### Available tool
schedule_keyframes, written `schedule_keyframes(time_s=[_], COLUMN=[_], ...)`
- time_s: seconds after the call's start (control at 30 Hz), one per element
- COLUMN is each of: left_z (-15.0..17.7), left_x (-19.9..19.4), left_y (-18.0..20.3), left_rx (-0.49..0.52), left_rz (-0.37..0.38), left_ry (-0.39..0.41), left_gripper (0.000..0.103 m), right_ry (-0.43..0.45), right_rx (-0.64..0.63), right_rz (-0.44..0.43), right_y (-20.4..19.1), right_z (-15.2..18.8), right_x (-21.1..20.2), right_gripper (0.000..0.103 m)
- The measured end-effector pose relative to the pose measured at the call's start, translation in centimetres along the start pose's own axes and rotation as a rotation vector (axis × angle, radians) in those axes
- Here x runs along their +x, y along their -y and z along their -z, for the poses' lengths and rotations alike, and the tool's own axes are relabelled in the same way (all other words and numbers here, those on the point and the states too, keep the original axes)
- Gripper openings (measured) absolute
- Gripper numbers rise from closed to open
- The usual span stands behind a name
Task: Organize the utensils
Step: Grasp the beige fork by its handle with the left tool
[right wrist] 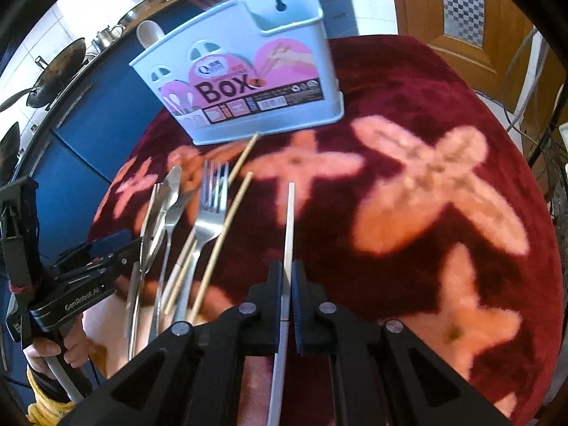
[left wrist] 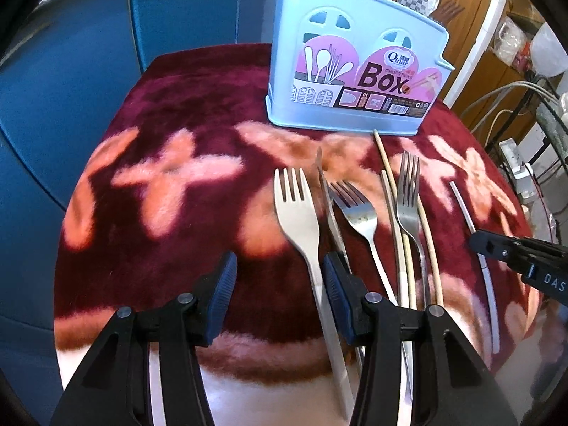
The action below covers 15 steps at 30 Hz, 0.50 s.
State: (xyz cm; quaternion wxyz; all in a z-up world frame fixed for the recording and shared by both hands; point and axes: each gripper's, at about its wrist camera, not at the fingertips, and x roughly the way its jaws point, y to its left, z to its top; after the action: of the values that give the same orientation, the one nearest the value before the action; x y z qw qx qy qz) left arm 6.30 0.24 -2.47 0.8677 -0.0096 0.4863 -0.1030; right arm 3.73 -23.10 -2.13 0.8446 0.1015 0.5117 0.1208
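Observation:
A pale blue utensil box (left wrist: 355, 67) stands upright at the far side of the table; in the right wrist view (right wrist: 245, 81) it holds a white spoon (right wrist: 149, 33). Forks (left wrist: 296, 213), a knife (left wrist: 330, 213) and wooden chopsticks (left wrist: 397, 220) lie side by side in front of it. My left gripper (left wrist: 278, 284) is open, low over the cream fork's handle, its right finger beside that handle. My right gripper (right wrist: 288, 284) is shut on a white chopstick (right wrist: 289, 227), which points towards the box. The right gripper also shows in the left wrist view (left wrist: 514, 252).
The table is covered by a dark red plush cloth (right wrist: 408, 106) with pink flower shapes. Blue cabinets (left wrist: 71, 81) stand to the left. Woks and pots (right wrist: 56, 71) hang beyond the box. Cables and a power strip (left wrist: 514, 156) lie off the right edge.

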Motion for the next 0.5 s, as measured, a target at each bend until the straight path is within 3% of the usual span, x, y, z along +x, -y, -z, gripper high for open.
schedule_keyframes(time_s=[0.27,0.4,0.5], left_z=[-1.6,-2.3,-2.6], left_x=[1.1,1.2,1.2], left_y=[0.9,1.0,0.8], left_rx=[0.073,0.093,0.084], left_rz=[-0.015,-0.003,0.018], left_ry=[-0.031,-0.066,-0.081], left_gripper=[0.046,0.025,0.024], right_ry=[-0.030,-0.062,-0.086], right_rx=[-0.009,-0.034,-0.050], right_rz=[-0.011,-0.011,-0.008], right_y=[0.6,0.5,0.3], right_z=[-0.5,-0.8,-1.1], right_x=[0.4,0.9,1.3], right_gripper=[0.008,0.008,0.008])
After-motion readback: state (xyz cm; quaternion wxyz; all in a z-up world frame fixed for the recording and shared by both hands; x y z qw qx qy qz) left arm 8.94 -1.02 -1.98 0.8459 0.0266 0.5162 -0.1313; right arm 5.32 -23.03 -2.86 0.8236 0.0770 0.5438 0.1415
